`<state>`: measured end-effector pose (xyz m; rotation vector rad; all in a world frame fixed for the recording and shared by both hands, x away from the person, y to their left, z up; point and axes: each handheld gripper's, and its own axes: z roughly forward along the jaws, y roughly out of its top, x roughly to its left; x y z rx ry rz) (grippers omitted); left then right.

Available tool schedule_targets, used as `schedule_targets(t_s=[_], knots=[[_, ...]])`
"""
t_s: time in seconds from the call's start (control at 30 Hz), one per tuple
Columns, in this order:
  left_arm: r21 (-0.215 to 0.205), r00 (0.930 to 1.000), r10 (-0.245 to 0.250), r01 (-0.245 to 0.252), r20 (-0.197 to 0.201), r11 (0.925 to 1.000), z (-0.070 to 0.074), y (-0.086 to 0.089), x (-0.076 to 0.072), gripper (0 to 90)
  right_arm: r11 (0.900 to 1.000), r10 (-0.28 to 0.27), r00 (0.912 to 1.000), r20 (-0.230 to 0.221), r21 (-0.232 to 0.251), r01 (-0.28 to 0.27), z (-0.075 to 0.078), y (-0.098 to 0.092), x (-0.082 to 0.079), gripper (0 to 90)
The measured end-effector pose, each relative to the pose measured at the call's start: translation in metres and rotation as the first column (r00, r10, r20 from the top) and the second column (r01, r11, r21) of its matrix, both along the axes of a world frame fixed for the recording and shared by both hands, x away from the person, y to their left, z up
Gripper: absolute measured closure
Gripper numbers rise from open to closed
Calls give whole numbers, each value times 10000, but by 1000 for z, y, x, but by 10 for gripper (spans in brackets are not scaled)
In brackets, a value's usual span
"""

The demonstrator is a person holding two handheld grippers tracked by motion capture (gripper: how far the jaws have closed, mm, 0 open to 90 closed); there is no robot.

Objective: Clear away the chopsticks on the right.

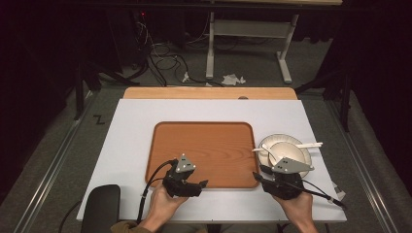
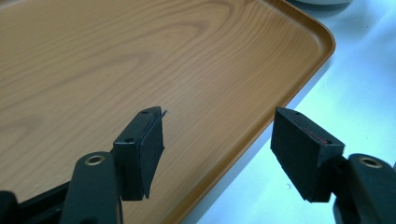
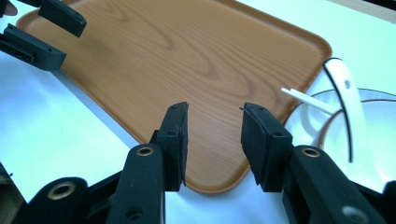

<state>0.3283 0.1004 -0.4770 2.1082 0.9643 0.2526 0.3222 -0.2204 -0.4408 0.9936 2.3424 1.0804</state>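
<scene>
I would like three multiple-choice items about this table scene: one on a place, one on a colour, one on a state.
1. Where is the stack of white ceramic dishes?
A. on the tray
B. right of the tray
C. left of the tray

2. What colour is the rectangular wood-grain tray?
A. blue
B. black
C. orange-brown

3. What is between the jaws of the left tool?
A. nothing
B. a spoon
C. a dish

Key: 1 B, the dishes stand on the white table beside the tray's right edge; 2 C, its grain shows plainly; 3 A, the jaws stand apart.
</scene>
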Motion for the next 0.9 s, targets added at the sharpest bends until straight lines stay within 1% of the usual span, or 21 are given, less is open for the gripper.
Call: schedule_targets(t_s=[0.07,0.1,0.17,0.2,0.23,0.27,0.3,0.4,0.43,0.47,0.5,0.53,0.57,0.6,0.63,0.67,0.7,0.83,0.9], knots=[[2,10000,-24,24,-7,10000,0,0,0,345,10000,-53,10000,-1,-40,53,1,-1,-1,628],[-8,10000,-60,60,-1,10000,0,-1,1,345,9999,-124,9999,32,53,124,2,-4,-2,632],[-20,10000,-85,85,-14,10000,0,-1,2,346,9999,-163,9998,61,59,163,3,-5,-2,634],[-30,10000,-92,91,-17,10000,0,-2,2,346,9996,-241,9997,-5,120,241,4,-7,-3,636],[-45,10000,-91,91,-23,9999,0,-2,2,346,9994,-275,9996,-12,216,275,5,-10,-2,639],[-56,10000,-100,100,-2,9999,1,-2,3,346,9985,-418,9991,-85,359,421,7,-14,-2,644],[-56,10000,-100,100,-2,9999,1,-2,3,346,9985,-418,9991,-85,359,421,7,-14,-2,644],[-90,10000,-82,82,4,9999,1,-1,4,347,9958,-703,9975,46,590,699,15,-28,-2,660],[-111,10000,-54,54,8,9999,1,-1,3,347,9941,-831,9965,11,694,828,18,-32,-2,664],[-116,10000,-44,44,8,9999,1,-1,3,347,9937,-878,9961,33,697,873,20,-37,-2,669],[-116,10000,-44,44,8,9999,1,-1,3,347,9937,-878,9961,33,697,873,20,-37,-2,669],[-119,10000,-58,58,-5,9999,1,-1,3,347,9931,-979,9952,93,659,971,22,-40,-2,675],[-133,10000,-13,13,2,9999,2,-1,3,347,9930,-1079,9940,201,499,1068,26,-47,-1,685],[-133,10000,-13,13,2,9999,2,-1,3,347,9930,-1079,9940,201,499,1068,26,-47,-1,685],[-143,10000,16,-16,25,9999,2,-1,2,347,9936,-1074,9938,271,384,1064,27,-51,0,690],[-136,10000,6,-5,42,9999,2,-1,2,347,9933,-1119,9933,295,312,1109,30,-56,1,699],[-131,10000,2,-2,45,9999,2,-1,2,347,9919,-1237,9921,219,315,1230,32,-59,2,704],[-119,10000,32,-31,82,9999,3,-1,-1,347,9921,-1252,9913,409,53,1251,38,-70,7,721],[-127,9999,84,-83,85,9999,4,0,-3,346,9911,-1314,9899,529,-151,1323,44,-78,12,728]])
